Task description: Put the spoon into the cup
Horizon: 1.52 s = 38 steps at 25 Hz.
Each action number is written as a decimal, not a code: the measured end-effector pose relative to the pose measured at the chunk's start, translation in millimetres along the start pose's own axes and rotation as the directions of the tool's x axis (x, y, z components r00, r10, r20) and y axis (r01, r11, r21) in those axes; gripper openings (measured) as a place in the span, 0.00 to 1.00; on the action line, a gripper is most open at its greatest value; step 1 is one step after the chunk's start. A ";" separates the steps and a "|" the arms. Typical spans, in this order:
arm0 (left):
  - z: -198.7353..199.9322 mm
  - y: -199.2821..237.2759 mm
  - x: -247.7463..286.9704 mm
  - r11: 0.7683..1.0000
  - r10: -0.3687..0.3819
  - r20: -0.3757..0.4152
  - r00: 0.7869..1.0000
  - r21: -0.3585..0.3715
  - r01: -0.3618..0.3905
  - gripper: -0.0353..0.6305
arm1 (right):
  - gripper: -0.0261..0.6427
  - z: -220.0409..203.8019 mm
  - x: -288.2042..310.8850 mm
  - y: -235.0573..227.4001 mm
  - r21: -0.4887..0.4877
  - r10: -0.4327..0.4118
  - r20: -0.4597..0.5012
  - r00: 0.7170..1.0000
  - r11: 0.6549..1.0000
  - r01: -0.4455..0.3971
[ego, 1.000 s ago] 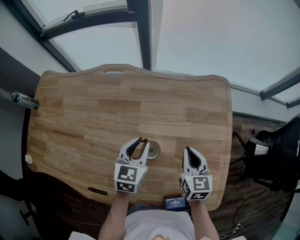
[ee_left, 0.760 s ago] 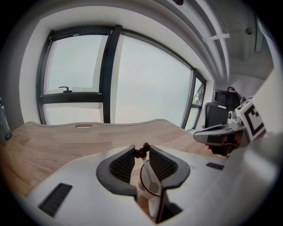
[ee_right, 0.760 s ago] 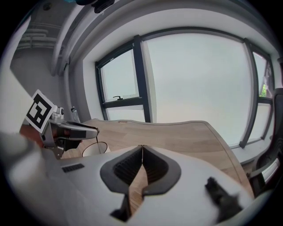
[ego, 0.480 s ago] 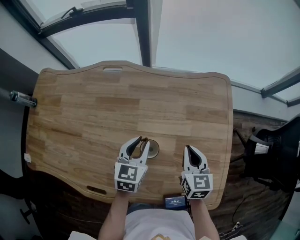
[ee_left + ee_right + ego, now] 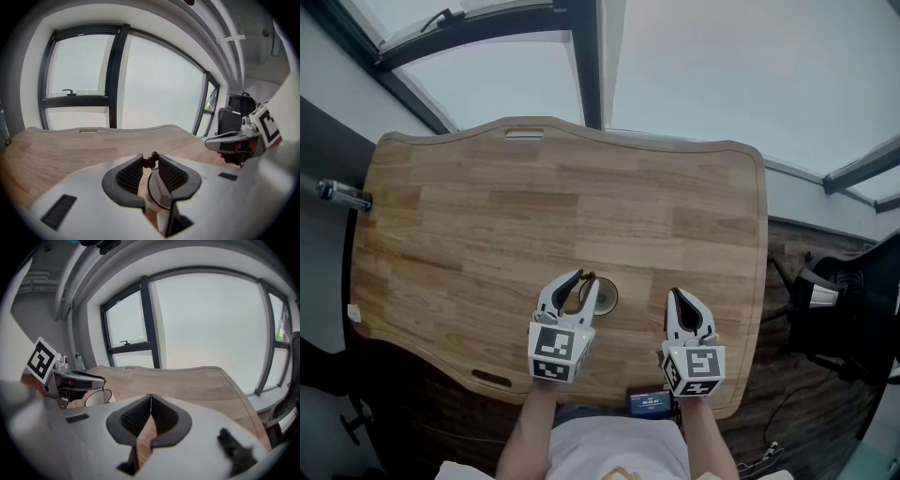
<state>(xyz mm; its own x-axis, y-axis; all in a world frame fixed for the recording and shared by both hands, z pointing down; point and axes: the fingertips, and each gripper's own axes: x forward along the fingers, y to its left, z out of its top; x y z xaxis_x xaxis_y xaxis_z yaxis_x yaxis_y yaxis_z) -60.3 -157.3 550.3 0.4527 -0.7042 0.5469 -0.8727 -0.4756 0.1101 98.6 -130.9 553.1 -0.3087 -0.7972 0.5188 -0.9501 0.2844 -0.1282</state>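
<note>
Pale wooden counter [image 5: 487,216]: by the middle of its near edge stands the small white round cup [image 5: 607,299]. Over it my left claw [image 5: 586,281] pinches the thin dark spoon [image 5: 151,161] by its knobbed top, which looks light, stiff and slip-prone. The right claw [image 5: 677,295] is clenched empty

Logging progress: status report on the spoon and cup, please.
Left tool shut on spoon, above cup. Right tool shut, empty. Nothing in the way.
</note>
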 end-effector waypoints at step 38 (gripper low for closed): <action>-6.2 -10.3 11.2 0.999 -0.014 -0.012 1.000 0.039 0.014 0.22 | 0.09 -4.4 6.4 -1.1 -0.001 0.025 -0.022 0.999 1.000 -0.025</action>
<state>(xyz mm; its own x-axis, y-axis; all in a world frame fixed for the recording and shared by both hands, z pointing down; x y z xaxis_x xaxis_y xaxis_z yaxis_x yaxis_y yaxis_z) -47.4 -157.0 560.4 0.4623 -0.6910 0.5557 -0.8584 -0.5059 0.0850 97.9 -134.0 560.4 -0.3312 -0.7782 0.5336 -0.9421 0.3046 -0.1405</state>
